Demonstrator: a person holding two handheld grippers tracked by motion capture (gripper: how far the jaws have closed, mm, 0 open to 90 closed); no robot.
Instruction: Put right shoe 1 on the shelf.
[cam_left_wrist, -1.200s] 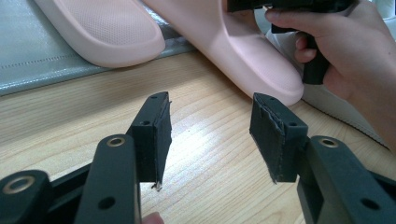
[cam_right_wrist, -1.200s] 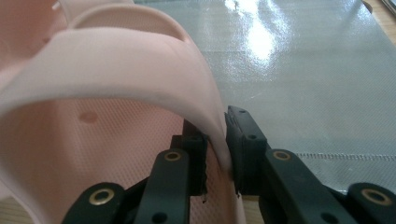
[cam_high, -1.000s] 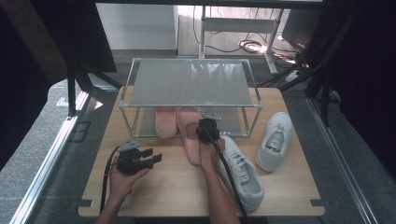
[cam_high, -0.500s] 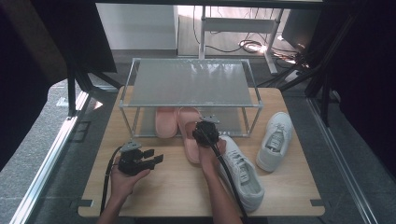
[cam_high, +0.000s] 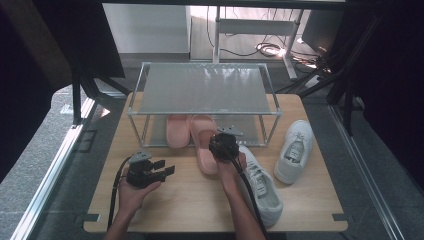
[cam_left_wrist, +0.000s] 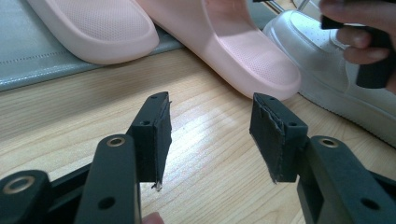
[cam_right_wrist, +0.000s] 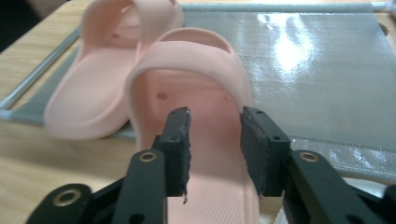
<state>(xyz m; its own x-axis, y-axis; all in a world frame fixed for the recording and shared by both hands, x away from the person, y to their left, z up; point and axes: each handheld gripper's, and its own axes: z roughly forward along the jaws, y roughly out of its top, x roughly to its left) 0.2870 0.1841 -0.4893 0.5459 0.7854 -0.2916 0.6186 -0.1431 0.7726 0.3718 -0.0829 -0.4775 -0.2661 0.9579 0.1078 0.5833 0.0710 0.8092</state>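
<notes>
Two pink slippers lie at the foot of a metal rack (cam_high: 202, 87). One slipper (cam_high: 175, 131) rests on the lower shelf, and the other (cam_high: 206, 156) sticks out onto the wooden table. My right gripper (cam_high: 223, 146) hovers over that second slipper (cam_right_wrist: 187, 60). Its jaws (cam_right_wrist: 215, 154) have just been closing, but they stand apart above the footbed with nothing pressed between the pads. My left gripper (cam_high: 159, 169) is open over bare wood (cam_left_wrist: 210, 140), to the left of the slippers (cam_left_wrist: 233, 51).
One white sneaker (cam_high: 260, 185) lies beside my right forearm, and another (cam_high: 295, 150) sits further right by the rack's leg. The rack's lower shelf (cam_right_wrist: 327, 70) is a grey mesh. The table's near edge is just behind my hands.
My right gripper has drawn slightly back toward me and lifted over the sticking-out slipper. The left hand has stayed put.
</notes>
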